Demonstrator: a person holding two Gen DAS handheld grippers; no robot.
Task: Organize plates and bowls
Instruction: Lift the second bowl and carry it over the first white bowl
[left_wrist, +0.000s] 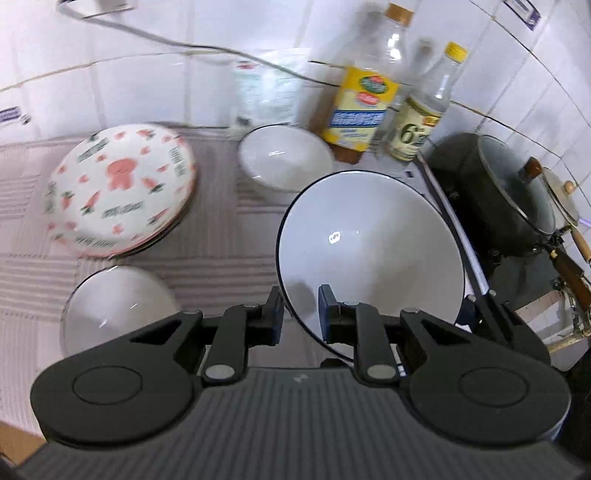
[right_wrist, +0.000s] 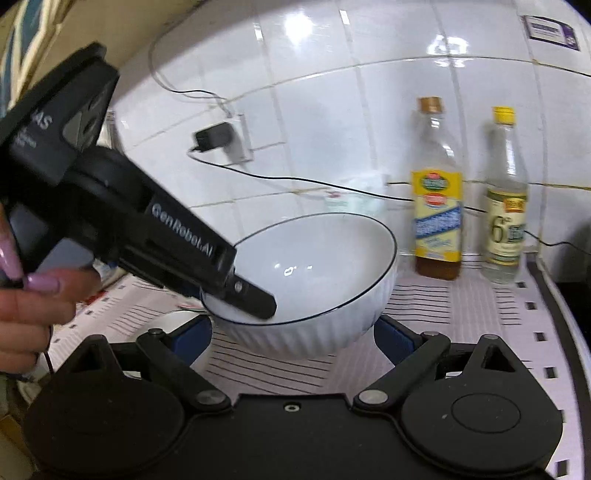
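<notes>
While our left gripper (left_wrist: 301, 314) pinches the rim of the large bowl (left_wrist: 369, 251), tilted above the mat, and our right gripper (right_wrist: 291, 332) hangs spread and empty, plates (left_wrist: 118, 192) look stacked; two small bowls (left_wrist: 284, 162) remain loose.

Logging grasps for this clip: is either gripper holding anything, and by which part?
The left gripper pinches the large white bowl by its rim, one finger inside, one outside. The right gripper is open, holding nothing.

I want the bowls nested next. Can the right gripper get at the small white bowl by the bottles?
Probably not directly: the large white black-rimmed bowl, held by the left gripper, sits before the right gripper, blocking the small white bowl.
</notes>
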